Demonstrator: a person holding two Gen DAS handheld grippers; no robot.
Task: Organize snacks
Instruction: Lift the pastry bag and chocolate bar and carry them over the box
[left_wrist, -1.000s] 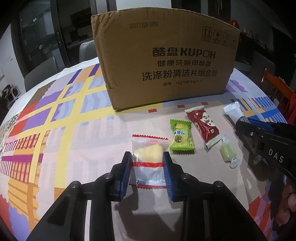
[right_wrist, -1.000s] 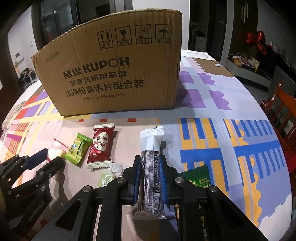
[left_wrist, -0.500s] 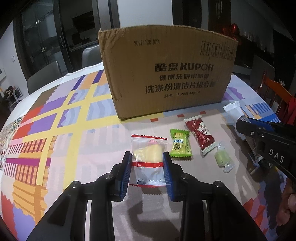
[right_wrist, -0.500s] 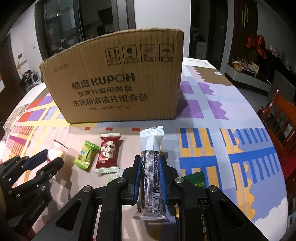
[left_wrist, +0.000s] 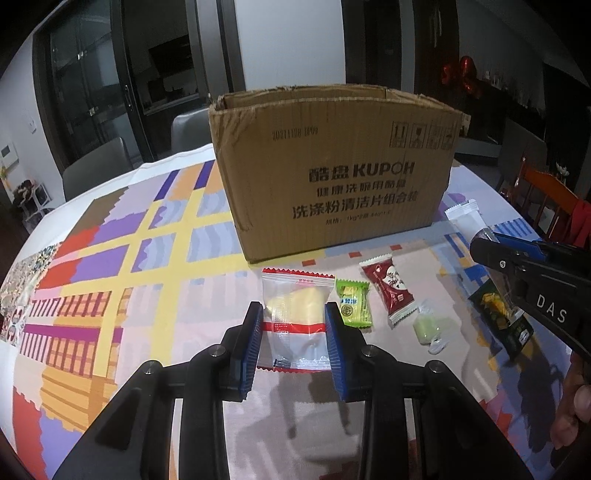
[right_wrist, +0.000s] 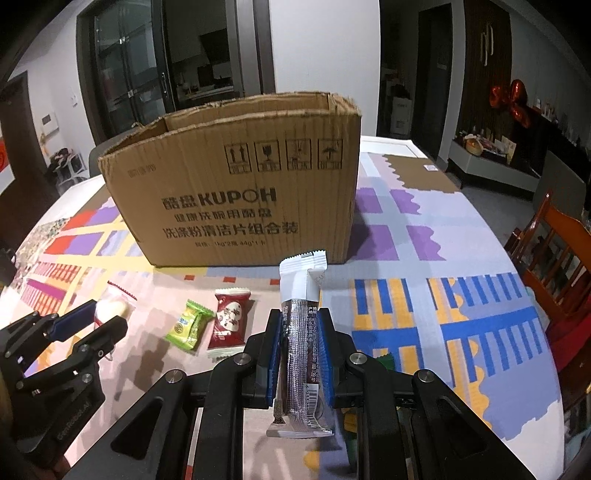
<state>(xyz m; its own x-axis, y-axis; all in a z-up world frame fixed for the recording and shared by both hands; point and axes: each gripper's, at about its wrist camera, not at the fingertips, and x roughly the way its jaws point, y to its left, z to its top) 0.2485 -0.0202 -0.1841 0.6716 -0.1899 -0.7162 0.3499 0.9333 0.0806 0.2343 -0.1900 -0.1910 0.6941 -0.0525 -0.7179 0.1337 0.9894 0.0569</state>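
My left gripper (left_wrist: 294, 314) is shut on a clear packet with a yellow cake and red stripe (left_wrist: 295, 317), lifted off the table. My right gripper (right_wrist: 300, 317) is shut on a long white and dark brown snack bar (right_wrist: 302, 332), also held above the table. An open cardboard box (left_wrist: 332, 166) (right_wrist: 236, 188) stands upright straight ahead of both. On the cloth before it lie a green candy (left_wrist: 354, 306) (right_wrist: 188, 325), a red packet (left_wrist: 389, 291) (right_wrist: 229, 321) and a pale green wrapped sweet (left_wrist: 428, 328).
A dark green packet (left_wrist: 502, 321) lies under the right gripper, at the right of the left wrist view. The table wears a bright patterned cloth (right_wrist: 424, 229). Wooden chairs (right_wrist: 557, 258) stand at the right edge, grey chairs (left_wrist: 96, 173) behind the table.
Both grippers have risen with their packets still held. The box rim and its open top have come into view, and the snacks on the table look smaller and lower.
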